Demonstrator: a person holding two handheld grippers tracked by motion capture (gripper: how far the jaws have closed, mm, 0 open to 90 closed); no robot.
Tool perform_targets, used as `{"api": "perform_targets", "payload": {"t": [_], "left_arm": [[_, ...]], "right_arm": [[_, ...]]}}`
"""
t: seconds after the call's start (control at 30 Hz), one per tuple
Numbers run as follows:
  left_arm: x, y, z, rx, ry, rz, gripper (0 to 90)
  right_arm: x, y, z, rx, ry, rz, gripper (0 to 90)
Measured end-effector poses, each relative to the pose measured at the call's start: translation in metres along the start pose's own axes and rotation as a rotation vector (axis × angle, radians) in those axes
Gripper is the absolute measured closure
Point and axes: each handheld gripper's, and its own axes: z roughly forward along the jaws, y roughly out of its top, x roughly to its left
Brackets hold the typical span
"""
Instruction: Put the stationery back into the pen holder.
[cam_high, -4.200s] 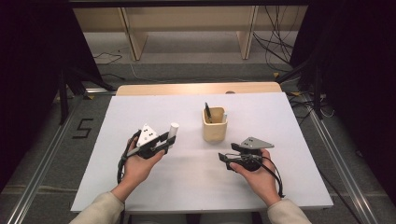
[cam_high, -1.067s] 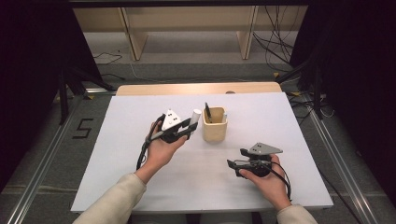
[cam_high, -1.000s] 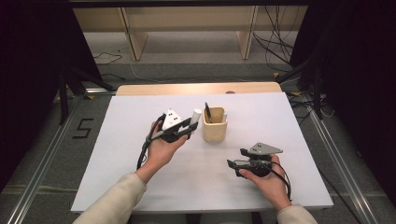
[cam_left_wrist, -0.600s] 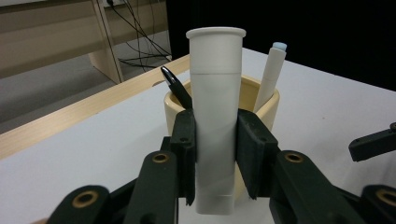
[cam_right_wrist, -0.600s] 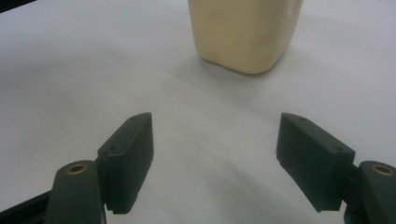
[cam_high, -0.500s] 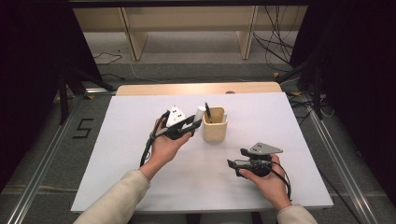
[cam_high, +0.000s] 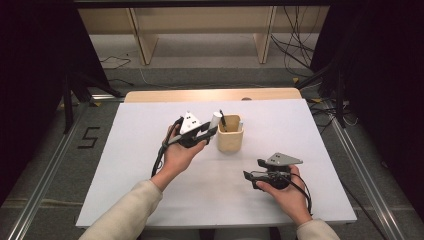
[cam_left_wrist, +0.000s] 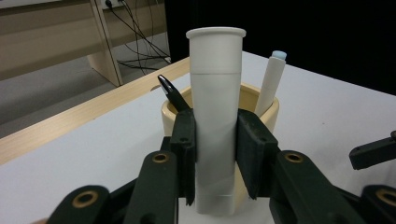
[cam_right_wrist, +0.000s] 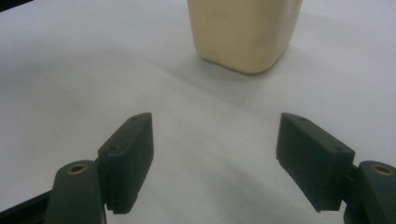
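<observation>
High view: left gripper (cam_high: 212, 129) clamping white tube (cam_high: 215, 120) just beside cup (cam_high: 230, 140), mid-bench toward far edge
Left gripper view: fingers (cam_left_wrist: 186, 144) pressed on tube, upright before cup rim; next: lift over rim, lower in, release
Right gripper view: right gripper (cam_right_wrist: 224, 163) wide open, empty, near front edge

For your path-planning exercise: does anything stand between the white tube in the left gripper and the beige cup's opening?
Partly. A black pen and a white marker already stand in the beige cup; the white tube sits before the gap between them.
</observation>
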Motion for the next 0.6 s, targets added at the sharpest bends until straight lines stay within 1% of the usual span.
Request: {"api": "perform_targets", "payload": {"t": [0.17, 0.23, 0.6], "left_arm": [[0.0002, 0.0021, 0.002, -0.002, -0.001, 0.002, 70.1], [-0.0003, 0.003, 0.0032, -0.006, -0.001, -0.005, 70.1], [-0.0034, 0.0079, 0.0083, -0.008, -0.009, 0.003, 70.1]], "right_arm": [[0.0, 0.0, 0.0, 0.0, 0.0, -0.001, 28.4], [-0.0001, -0.0001, 0.0, 0.0, 0.0, 0.0, 28.4], [-0.0005, -0.0001, -0.0003, 0.004, -0.001, 0.001, 28.4]]}}
